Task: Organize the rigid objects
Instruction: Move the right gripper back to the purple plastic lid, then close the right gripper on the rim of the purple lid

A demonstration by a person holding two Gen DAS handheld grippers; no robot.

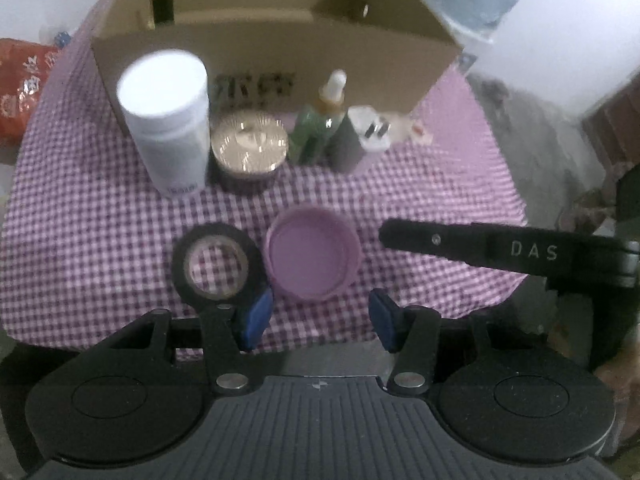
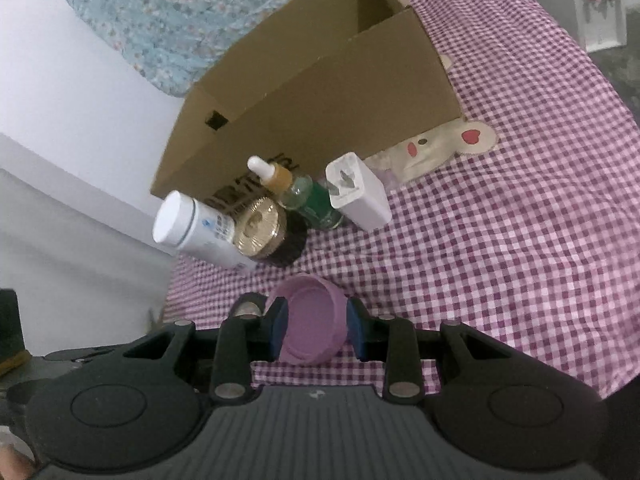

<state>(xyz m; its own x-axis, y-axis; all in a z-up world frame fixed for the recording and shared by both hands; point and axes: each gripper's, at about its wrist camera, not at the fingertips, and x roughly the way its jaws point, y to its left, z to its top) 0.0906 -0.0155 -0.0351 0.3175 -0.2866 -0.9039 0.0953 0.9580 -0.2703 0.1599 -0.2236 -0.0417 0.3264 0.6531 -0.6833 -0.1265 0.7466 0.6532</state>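
The cardboard box (image 1: 276, 40) stands open-topped on the purple checked cloth (image 1: 420, 184), and everything else lies in front of it. From the left along its front wall: a white bottle (image 1: 166, 120) upright, just beside it a dark jar with a gold lid (image 1: 249, 148), then a green dropper bottle (image 1: 320, 128), then a white charger (image 1: 360, 136) with its prongs up. All 4 stand close together in a row.

Nearer the camera than that row, a roll of black tape (image 1: 216, 264) lies flat, touching or almost touching the purple lid (image 1: 314, 258) to its right, which lies open side up. The left gripper (image 1: 316, 320) hovers on the near side of these 2, released, its blue pads apart with only cloth between them. A finger of the right gripper (image 1: 472, 244) reaches in from the right toward the lid.

In the right wrist view, the right gripper (image 2: 318, 330) has the purple lid (image 2: 312, 320) between its pads; whether they press on it I cannot tell. The box (image 2: 320, 96) lies beyond it.
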